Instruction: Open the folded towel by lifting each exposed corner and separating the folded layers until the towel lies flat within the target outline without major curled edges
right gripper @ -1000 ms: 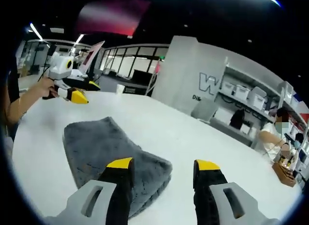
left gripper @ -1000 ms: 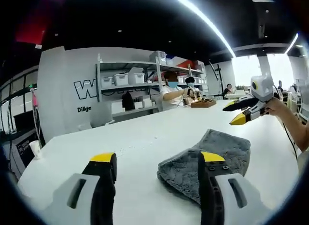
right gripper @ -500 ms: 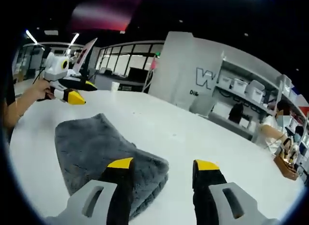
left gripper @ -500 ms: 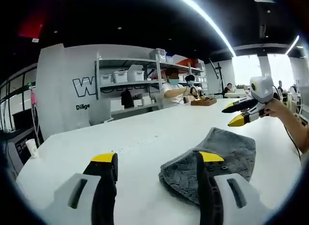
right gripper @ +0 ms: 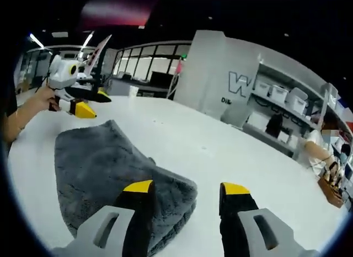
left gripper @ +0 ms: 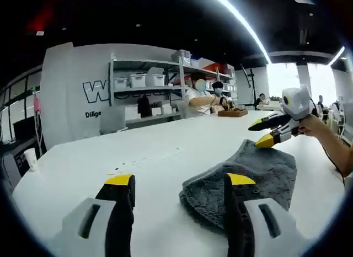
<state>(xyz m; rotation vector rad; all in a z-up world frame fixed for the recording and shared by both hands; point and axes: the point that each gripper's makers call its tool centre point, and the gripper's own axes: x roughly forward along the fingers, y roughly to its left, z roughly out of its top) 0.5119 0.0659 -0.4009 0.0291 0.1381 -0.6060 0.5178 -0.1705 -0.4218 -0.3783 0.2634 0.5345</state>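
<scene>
Hovering, my left gripper (left gripper: 179,182): jaws apart, grasping nothing.
My right gripper (right gripper: 187,187): likewise released.
Towel (right gripper: 113,177): folded, on white table (left gripper: 160,158).
Beyond: shelving (left gripper: 146,94), seated people (left gripper: 198,97).

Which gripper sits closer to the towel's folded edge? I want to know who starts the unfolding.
The right gripper: its left jaw overlaps the thick folded edge of the grey towel. The left gripper hovers by the towel's far, thin corner instead.

bright ceiling light strips (left gripper: 242,25) glare on the glossy white table (left gripper: 165,158); windows (left gripper: 281,78) are overexposed, and edges bend strongly.
</scene>
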